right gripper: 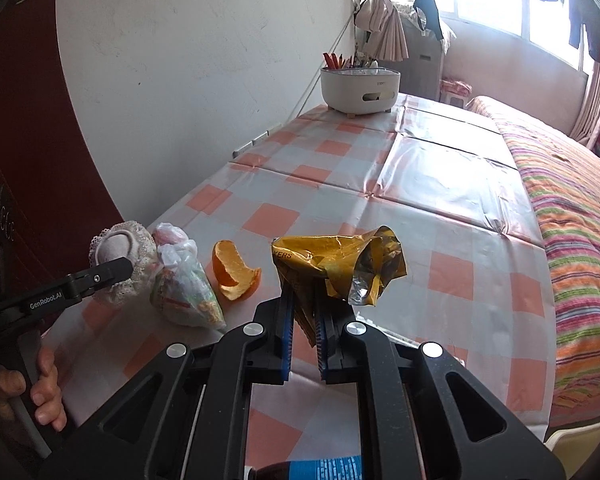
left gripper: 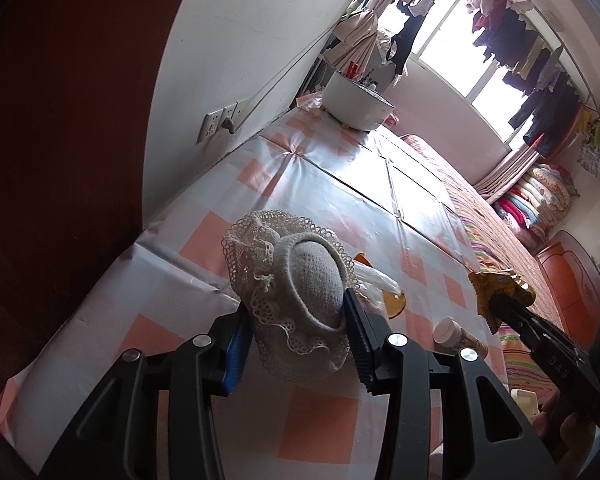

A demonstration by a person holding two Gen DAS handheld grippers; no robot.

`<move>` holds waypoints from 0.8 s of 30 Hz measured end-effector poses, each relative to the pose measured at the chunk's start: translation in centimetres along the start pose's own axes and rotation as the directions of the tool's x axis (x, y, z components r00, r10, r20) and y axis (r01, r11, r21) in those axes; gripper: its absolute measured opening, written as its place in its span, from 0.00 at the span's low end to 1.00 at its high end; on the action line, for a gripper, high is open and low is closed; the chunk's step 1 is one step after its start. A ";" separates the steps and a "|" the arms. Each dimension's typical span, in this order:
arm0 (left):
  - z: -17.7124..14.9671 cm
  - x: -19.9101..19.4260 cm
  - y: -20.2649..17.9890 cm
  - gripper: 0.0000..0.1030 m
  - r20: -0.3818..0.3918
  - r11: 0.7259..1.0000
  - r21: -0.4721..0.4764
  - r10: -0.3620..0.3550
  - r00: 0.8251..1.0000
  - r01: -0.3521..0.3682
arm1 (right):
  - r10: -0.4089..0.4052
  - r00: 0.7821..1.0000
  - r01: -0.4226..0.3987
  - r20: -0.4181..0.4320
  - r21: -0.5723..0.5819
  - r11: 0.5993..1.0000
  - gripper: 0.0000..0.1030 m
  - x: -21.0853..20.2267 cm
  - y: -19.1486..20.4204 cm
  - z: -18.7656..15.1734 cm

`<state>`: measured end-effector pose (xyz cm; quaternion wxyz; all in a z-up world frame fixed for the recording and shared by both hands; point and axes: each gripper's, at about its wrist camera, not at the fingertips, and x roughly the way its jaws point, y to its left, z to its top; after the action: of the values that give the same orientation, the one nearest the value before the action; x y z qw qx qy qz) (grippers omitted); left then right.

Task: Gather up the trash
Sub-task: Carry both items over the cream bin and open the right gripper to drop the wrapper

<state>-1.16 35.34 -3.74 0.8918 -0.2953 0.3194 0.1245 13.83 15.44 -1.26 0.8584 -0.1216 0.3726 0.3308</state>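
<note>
A: Two grips live. Right gripper clamped tight on yellow wrapper, lifted clear of checked tablecloth. Left gripper half closed around lace-edged knit pouch, pads pressing both sides.

B: Risks on the wrapper?

A: Pinched only at one crumpled corner, most of it hanging free beyond the fingers. Slick foil, so could slide out on a quick swing. Crumbs possible too, can't tell if empty.

B: Pouch?

A: Soft, squashy. Could sag or roll out of that partial squeeze. Loose lace could snag a finger. Can't tell if trash or the collecting bag.

B: Leftovers on the table?

A: Orange peel and clear plastic bag near the pouch, bag right beside it. Easy to bump or drag with the left gripper. Small white-capped bottle near the table edge, knock-off risk. No bin in view, so drop spot unclear.
</note>
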 end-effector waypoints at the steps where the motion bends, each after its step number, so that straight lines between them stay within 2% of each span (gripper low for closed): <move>1: 0.0 0.0 -0.2 0.41 0.001 1.000 0.004 -0.004 1.000 0.004 | 0.000 1.000 0.000 0.000 0.005 1.000 0.08 -0.1 -0.2 -0.3; 10: -0.6 -0.5 -3.0 0.41 0.025 0.998 0.061 -0.031 0.999 0.029 | -0.014 1.000 0.014 0.003 0.045 0.999 0.08 -1.1 -2.3 -1.8; 24: -1.8 0.4 -7.2 0.41 0.010 0.991 0.114 -0.073 0.997 0.071 | -0.076 0.997 0.074 0.019 0.074 0.995 0.08 -4.0 -5.4 -3.9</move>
<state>1.21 28.51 -1.90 0.9132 -0.2544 0.3091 0.0759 13.20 7.66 -1.26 0.8781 -0.1006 0.3702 0.2859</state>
